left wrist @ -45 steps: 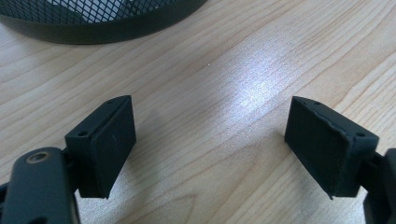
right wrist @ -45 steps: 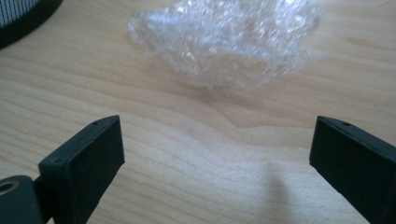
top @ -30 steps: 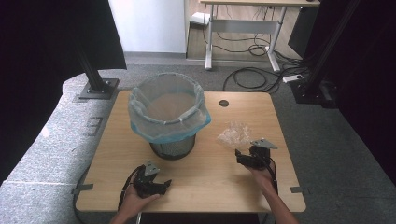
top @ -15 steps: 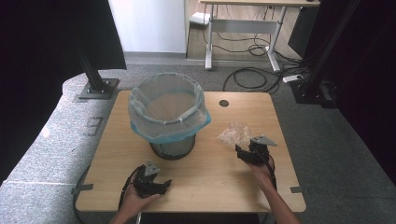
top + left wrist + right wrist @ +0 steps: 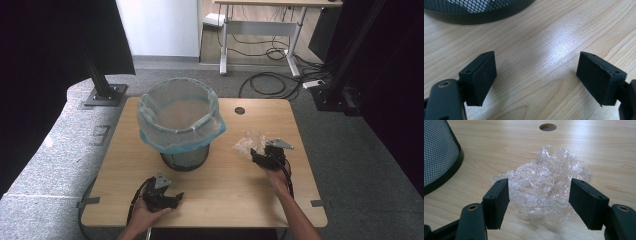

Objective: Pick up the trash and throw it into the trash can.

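A black mesh wastebasket [image 5: 184, 159] lined with a pale blue plastic bag [image 5: 175, 131] stands mid-table. To its right lies a crumpled wad of clear plastic wrap [image 5: 544, 187], [image 5: 248, 142]. My right gripper [image 5: 539, 196], [image 5: 256, 154] is open, its jaws reaching around the near part of the wad without closing. My left gripper [image 5: 536, 75], [image 5: 172, 198] rests open near the table's front edge, with bare wood between its jaws and the basket's base [image 5: 479, 11] just ahead.
The wooden table [image 5: 220, 185] has a round cable hole [image 5: 239, 110] at the back right. Black stands [image 5: 102, 87] and cables [image 5: 270, 82] lie on the floor beyond it. A desk [image 5: 265, 20] stands farther back.
My right gripper has edged forward and left toward the plastic wrap, so its jaws now flank the wad. The left gripper has stayed put.
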Demonstrator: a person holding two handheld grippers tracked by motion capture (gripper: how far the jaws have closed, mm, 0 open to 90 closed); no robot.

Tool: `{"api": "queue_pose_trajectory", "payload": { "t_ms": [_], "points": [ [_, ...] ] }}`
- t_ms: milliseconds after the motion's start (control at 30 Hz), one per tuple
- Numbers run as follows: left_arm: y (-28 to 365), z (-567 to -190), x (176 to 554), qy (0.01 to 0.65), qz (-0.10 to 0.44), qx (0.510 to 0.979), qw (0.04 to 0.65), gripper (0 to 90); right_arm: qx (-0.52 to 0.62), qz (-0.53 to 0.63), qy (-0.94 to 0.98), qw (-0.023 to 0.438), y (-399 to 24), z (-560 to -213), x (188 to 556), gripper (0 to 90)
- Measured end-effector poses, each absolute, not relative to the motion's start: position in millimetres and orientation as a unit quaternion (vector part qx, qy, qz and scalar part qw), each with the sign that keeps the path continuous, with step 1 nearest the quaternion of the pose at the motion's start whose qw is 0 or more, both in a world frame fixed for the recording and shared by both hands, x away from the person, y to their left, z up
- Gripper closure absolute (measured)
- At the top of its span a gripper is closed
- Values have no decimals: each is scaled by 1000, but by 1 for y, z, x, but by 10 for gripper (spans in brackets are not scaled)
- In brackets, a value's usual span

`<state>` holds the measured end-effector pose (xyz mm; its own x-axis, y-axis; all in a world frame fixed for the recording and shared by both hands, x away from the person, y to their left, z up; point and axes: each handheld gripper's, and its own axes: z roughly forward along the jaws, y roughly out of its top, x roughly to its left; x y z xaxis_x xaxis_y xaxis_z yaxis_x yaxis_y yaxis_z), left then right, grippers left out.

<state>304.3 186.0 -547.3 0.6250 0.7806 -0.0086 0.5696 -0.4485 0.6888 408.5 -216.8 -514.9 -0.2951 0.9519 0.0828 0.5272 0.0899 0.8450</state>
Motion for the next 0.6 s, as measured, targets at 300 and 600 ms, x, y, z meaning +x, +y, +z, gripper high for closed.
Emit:
{"api": "queue_pose_trajectory", "payload": {
  "t_ms": [300, 600],
  "points": [
    [186, -547, 304, 405, 158, 836, 336, 163, 537, 390, 708, 240, -208, -529, 419, 319],
    [185, -547, 304, 405, 158, 835, 336, 163, 541, 372, 718, 230, -208, -540, 422, 364]
  ]
}}
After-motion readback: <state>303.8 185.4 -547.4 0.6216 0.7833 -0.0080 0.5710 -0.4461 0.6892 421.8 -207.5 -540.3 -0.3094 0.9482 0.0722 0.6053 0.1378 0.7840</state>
